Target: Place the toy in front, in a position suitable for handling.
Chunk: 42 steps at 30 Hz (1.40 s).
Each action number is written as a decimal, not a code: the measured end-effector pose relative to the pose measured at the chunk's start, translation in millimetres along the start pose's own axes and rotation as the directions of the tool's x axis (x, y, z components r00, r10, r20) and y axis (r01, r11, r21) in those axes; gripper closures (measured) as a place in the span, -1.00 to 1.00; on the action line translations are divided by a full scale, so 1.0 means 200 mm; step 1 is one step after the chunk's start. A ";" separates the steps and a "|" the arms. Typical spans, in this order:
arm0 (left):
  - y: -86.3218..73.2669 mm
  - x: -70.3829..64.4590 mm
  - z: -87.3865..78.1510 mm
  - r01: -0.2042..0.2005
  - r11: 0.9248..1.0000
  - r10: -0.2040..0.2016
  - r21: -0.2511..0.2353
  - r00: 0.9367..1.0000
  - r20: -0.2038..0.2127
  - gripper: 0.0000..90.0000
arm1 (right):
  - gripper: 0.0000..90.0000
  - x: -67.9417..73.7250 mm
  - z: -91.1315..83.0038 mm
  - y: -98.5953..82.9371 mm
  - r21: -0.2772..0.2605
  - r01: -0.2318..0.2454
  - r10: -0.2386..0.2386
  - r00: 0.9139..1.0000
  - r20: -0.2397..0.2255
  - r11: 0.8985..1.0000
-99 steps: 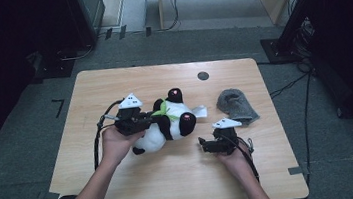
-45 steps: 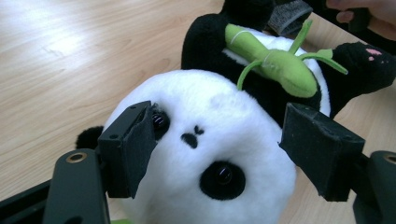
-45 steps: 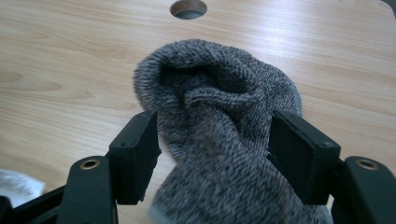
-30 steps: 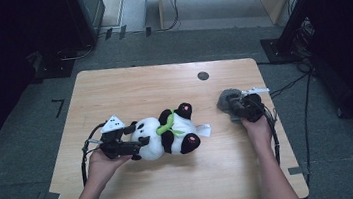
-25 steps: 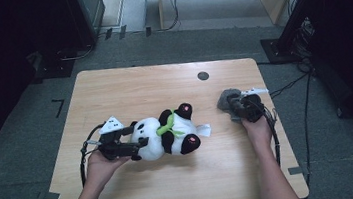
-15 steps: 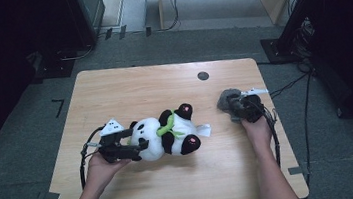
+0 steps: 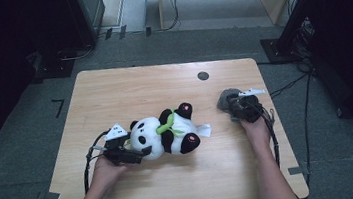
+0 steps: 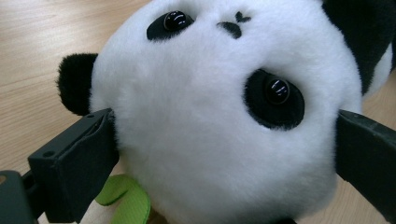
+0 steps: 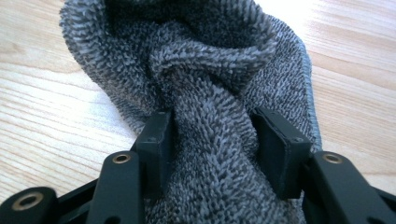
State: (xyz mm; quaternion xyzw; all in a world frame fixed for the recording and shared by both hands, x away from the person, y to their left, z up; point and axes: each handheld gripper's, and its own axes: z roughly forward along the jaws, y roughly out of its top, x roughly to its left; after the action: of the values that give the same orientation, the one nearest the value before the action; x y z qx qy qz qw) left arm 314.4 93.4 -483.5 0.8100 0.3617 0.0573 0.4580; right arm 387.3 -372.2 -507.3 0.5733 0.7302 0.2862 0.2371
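A black-and-white plush panda (image 7: 165, 131) with a green scarf lies on its back in the middle of the wooden table (image 7: 128, 90). My left gripper (image 7: 138, 154) is open at its head end. In the left gripper view the jaws straddle the white panda head (image 8: 219, 107), one at each cheek, touching the fur. At the table's right side lies a crumpled grey knit cloth (image 7: 226, 99). My right gripper (image 7: 238, 107) is shut on it. The right gripper view shows a raised fold of the cloth (image 9: 210, 135) pinched between the pads (image 9: 156, 135).
A round dark cable hole (image 7: 203, 75) sits near the table's far edge. A white tag (image 7: 203, 130) sticks out beside the panda's foot. Cables trail from both grippers toward the near edge. Dark equipment and floor cables surround the table.
The panda now lies nearer and more to the left than 3.3 s ago. The right gripper went from the panda to the cloth. In the last second the left gripper slid onto the head.
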 end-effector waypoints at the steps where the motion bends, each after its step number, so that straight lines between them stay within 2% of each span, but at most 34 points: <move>1: 0.00 0.00 0.00 -0.005 1.000 0.005 -0.006 1.000 0.002 -1.00 | 0.16 0.00 0.00 0.00 0.001 0.000 0.000 1.000 0.002 1.000; 5: -0.02 0.00 0.00 -0.016 1.000 0.016 -0.015 1.000 0.007 -0.92 | 0.36 -0.02 -0.01 0.00 -0.005 -0.037 0.037 0.999 -0.011 0.999; 8: -0.01 -0.01 0.00 -0.033 0.999 0.033 -0.012 0.999 -0.010 -0.80 | 0.59 -0.04 -0.03 0.00 -0.004 -0.045 0.045 0.999 -0.015 0.999; 10: 0.00 -0.02 0.00 -0.043 0.999 0.043 -0.010 0.999 -0.020 -0.72 | 0.65 -0.05 -0.04 0.00 -0.002 -0.062 0.062 0.998 -0.022 0.998; 13: 0.01 -0.01 0.01 -0.058 0.998 0.058 -0.003 0.998 -0.022 -0.72 | 0.66 -0.06 -0.06 0.01 0.001 -0.087 0.087 0.996 -0.036 0.996; 19: 0.02 0.00 0.01 -0.048 0.999 0.048 -0.006 0.999 -0.011 -0.73 | 0.67 -0.07 -0.11 0.02 -0.018 -0.145 0.143 0.986 -0.083 0.989; 23: 0.01 0.00 0.01 -0.044 0.999 0.044 -0.015 0.999 -0.012 -0.75 | 0.67 -0.06 -0.15 0.05 -0.042 -0.162 0.157 0.981 -0.110 0.986; 26: 0.01 0.00 0.01 -0.043 0.999 0.043 -0.020 0.999 -0.009 -0.77 | 0.67 -0.03 -0.20 0.07 -0.068 -0.166 0.155 0.978 -0.137 0.984; 30: 0.00 0.01 0.01 -0.033 0.999 0.033 -0.028 0.999 -0.003 -0.77 | 0.67 0.04 -0.26 0.12 -0.094 -0.148 0.131 0.976 -0.172 0.984; 36: 0.00 0.01 0.01 -0.036 0.999 0.036 -0.030 0.999 -0.004 -0.77 | 0.67 0.16 -0.32 0.19 -0.104 -0.075 0.053 0.977 -0.204 0.992; 39: -0.01 0.01 0.01 -0.036 0.999 0.036 -0.034 0.999 -0.004 -0.77 | 0.67 0.21 -0.34 0.23 -0.103 -0.054 0.030 0.975 -0.221 0.993; 42: -0.01 0.01 0.01 -0.034 0.999 0.034 -0.041 0.999 -0.001 -0.77 | 0.67 0.26 -0.37 0.28 -0.115 -0.038 0.008 0.969 -0.248 0.993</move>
State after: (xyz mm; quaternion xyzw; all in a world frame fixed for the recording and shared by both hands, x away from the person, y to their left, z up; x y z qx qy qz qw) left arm 315.6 93.3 -487.0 0.8066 0.3465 0.0724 0.4734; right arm 363.7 -322.6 -415.7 0.5267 0.7289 0.4010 0.1748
